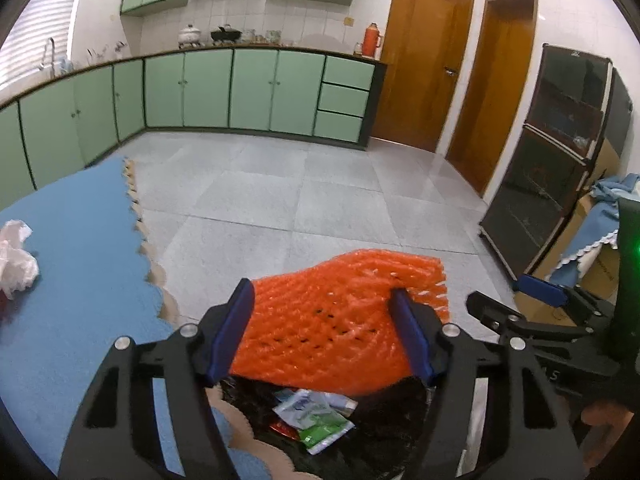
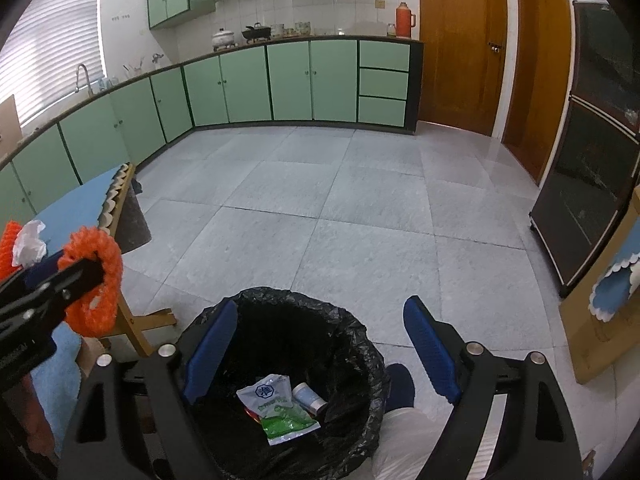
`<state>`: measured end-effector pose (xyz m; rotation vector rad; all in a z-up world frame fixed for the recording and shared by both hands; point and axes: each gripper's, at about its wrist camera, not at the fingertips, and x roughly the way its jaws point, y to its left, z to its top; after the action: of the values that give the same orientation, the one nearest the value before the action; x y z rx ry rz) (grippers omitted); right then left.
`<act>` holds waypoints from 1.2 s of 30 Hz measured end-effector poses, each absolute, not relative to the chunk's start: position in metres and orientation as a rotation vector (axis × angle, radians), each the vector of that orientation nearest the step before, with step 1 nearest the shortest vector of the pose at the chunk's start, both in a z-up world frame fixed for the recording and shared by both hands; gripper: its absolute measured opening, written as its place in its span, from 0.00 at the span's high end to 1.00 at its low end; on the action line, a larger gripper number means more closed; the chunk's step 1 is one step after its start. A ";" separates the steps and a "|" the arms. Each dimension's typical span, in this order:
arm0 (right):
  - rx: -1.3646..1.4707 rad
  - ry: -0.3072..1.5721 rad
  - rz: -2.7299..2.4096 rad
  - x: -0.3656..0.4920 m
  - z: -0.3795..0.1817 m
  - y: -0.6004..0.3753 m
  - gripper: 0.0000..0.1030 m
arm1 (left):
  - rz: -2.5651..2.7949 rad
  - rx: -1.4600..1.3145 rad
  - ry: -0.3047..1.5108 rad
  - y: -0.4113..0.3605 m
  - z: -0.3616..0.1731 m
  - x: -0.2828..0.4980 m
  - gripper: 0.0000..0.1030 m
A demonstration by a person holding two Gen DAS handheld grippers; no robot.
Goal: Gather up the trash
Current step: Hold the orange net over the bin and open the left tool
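My left gripper is shut on an orange foam fruit net, holding it above the black-lined trash bin. The net and the left gripper also show at the left of the right wrist view. My right gripper is open and empty above the bin. Inside the bin lie a green and white packet and a small white bottle. A crumpled white tissue lies on the blue tablecloth.
The table's scalloped edge borders a grey tiled floor. Green cabinets line the far wall. A dark glass cabinet and cardboard boxes stand at the right. Wooden doors are beyond.
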<state>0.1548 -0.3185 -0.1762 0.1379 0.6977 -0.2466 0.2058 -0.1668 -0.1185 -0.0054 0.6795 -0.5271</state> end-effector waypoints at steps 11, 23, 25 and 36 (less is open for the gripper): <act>0.149 0.672 -0.282 0.150 -0.169 -0.330 0.19 | -0.559 -0.052 0.682 -0.168 -0.114 0.205 0.17; 0.151 0.669 -0.277 0.150 -0.168 -0.328 0.19 | -0.684 -0.120 0.767 -0.160 -0.116 0.211 0.55; 0.151 0.668 -0.277 0.150 -0.167 -0.328 0.19 | -0.694 -0.134 0.745 -0.158 -0.112 0.207 0.29; 0.161 0.663 -0.281 0.149 -0.168 -0.331 0.19 | -0.710 -0.153 0.706 -0.148 -0.101 0.203 0.17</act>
<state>0.1495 -0.3308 -0.1678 0.1606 0.6629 -0.2807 0.2031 -0.1480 -0.1008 -0.1534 0.7062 -0.7105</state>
